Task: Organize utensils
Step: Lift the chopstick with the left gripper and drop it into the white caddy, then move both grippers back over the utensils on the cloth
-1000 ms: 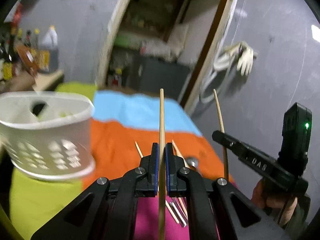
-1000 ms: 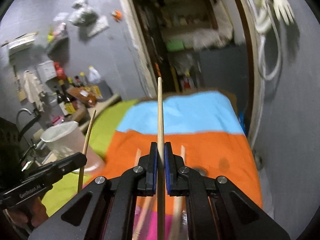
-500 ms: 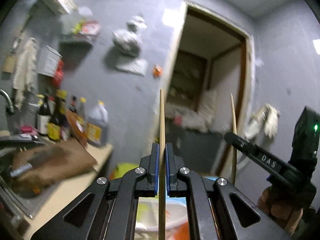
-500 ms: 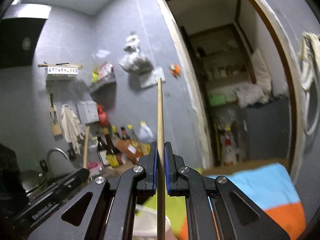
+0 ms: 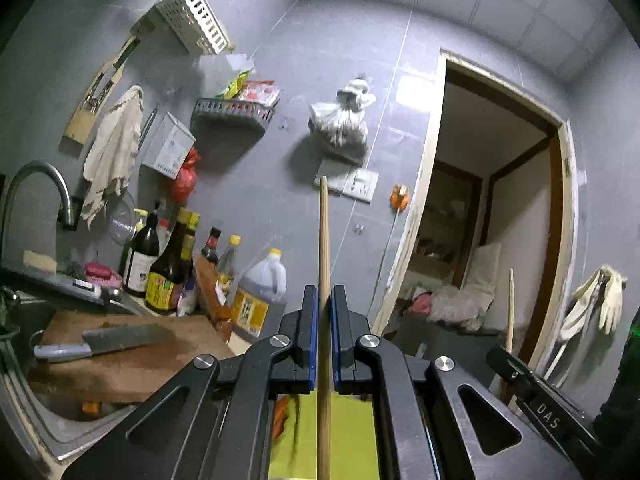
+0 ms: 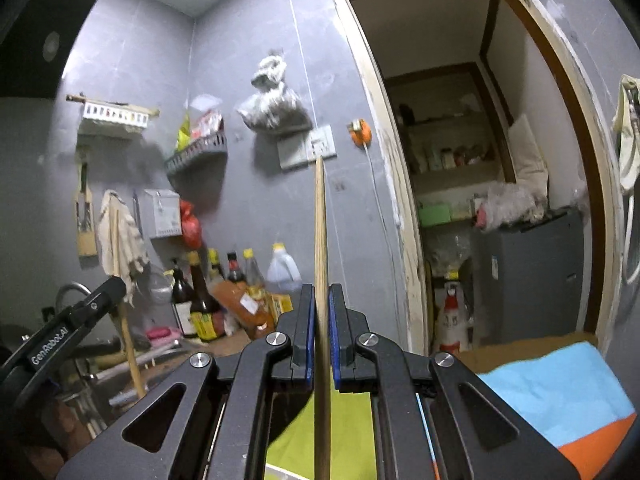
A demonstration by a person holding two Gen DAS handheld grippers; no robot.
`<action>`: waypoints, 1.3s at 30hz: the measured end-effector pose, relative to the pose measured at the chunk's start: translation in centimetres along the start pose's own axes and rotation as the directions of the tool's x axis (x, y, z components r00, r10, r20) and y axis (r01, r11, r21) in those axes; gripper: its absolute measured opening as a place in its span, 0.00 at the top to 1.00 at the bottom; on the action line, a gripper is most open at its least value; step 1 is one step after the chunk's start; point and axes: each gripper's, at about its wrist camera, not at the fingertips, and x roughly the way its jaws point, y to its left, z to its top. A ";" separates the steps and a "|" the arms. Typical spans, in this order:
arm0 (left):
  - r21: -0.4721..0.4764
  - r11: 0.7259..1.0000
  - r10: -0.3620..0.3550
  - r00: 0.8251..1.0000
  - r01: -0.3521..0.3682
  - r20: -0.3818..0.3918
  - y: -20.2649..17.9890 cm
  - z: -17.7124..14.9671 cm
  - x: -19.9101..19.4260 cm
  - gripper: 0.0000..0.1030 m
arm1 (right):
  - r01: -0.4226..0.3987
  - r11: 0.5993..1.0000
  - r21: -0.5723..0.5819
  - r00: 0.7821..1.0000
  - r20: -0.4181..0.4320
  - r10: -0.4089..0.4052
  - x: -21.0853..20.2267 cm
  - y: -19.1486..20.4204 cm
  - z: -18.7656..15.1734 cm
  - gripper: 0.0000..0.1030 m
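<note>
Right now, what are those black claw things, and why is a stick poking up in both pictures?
There is no robot here. A person holds a black pincher tool in each hand, and each tool has a small camera looking along its two fingers. One picture comes from the left gripper, the other from the right gripper. Each is shut on one wooden chopstick: the left chopstick and the right chopstick. Each camera also sees the other tool at its edge. Behind are sauce bottles, a cleaver on a cutting board, and a colourful cloth.
</note>
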 end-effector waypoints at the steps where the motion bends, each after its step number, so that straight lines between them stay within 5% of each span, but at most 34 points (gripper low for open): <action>1: 0.018 1.000 -0.001 1.000 0.002 -0.012 -0.3 -0.5 0.0 0.96 | 0.000 1.000 -0.005 1.000 -0.010 0.000 0.1 0.0 -0.2 0.95; 9: 0.090 0.996 -0.015 0.989 0.028 -0.147 -1.5 -3.7 0.0 0.96 | -0.011 0.999 -0.037 0.995 -0.096 0.007 -0.2 -0.3 -2.8 0.95; 14: 0.082 0.995 -0.033 0.956 0.059 -0.290 -1.7 -5.1 0.3 0.95 | -0.017 0.999 -0.038 0.989 -0.149 0.011 -0.6 -0.6 -3.5 0.94; 19: 0.029 0.995 -0.077 0.935 0.093 -0.345 -1.6 -5.1 -0.4 0.91 | -0.028 0.999 -0.038 0.981 -0.194 0.020 -1.2 -0.8 -3.4 0.90; 21: 0.016 0.995 -0.088 0.933 0.099 -0.350 -1.7 -4.9 -0.7 0.75 | -0.033 0.999 -0.042 0.980 -0.198 0.024 -1.6 -0.7 -3.1 0.81; 27: -0.020 0.995 -0.096 0.934 0.095 -0.344 -2.3 -3.3 -1.9 0.59 | -0.039 0.998 -0.043 0.985 -0.167 0.031 -3.3 -0.7 -1.5 0.71; 35: -0.021 0.997 -0.079 0.962 0.076 -0.263 -4.3 -1.3 -5.6 0.09 | 0.005 0.999 -0.040 0.999 -0.041 -0.007 -9.0 -2.3 1.2 0.23; 39: 0.013 0.995 -0.097 0.968 0.103 -0.233 -6.2 -1.1 -7.6 0.02 | 0.050 0.998 -0.047 0.999 -0.006 -0.051 -12.6 -3.6 1.8 0.11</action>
